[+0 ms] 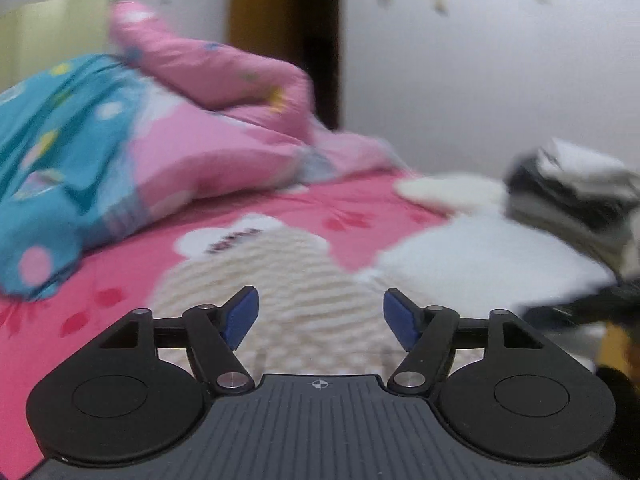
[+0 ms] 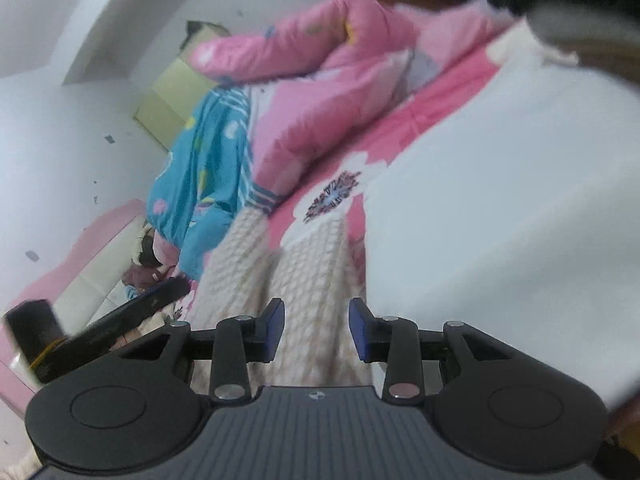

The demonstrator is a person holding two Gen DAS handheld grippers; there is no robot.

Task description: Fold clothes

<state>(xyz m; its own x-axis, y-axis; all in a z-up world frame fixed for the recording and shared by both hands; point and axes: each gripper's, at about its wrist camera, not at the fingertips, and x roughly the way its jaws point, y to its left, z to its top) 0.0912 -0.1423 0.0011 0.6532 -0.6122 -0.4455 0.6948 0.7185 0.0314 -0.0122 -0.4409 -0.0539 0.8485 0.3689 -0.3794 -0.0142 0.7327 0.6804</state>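
Left gripper (image 1: 320,318): jaws spread wide, nothing held between the blue pads (image 1: 240,318). A cream knit (image 1: 288,280) is seen directly ahead of and below the fingers, laid flat on the pink sheet (image 1: 120,264). A white garment (image 1: 480,256) is placed ahead to the right, beside the knit. A stack of folded clothes (image 1: 576,196), grey, black and white, is set further right, behind the white garment. A pink and blue quilt (image 1: 132,140) is heaped ahead to the left, well apart from the gripper. A brown door (image 1: 280,32) and white wall are seen beyond.

Right gripper (image 2: 317,330): jaws parted moderately, narrower than the left, nothing clamped. The view is tilted. The knit (image 2: 308,276) is seen running ahead between and under the fingers; contact cannot be told because of blur. The white garment (image 2: 500,200) is spread to the right of the fingers, just beside the knit. The sheet (image 2: 400,136) shows between them further ahead, with a dark flower print. The quilt (image 2: 280,92) is piled ahead to the left. The other gripper's black body (image 2: 100,328) is seen at the lower left.
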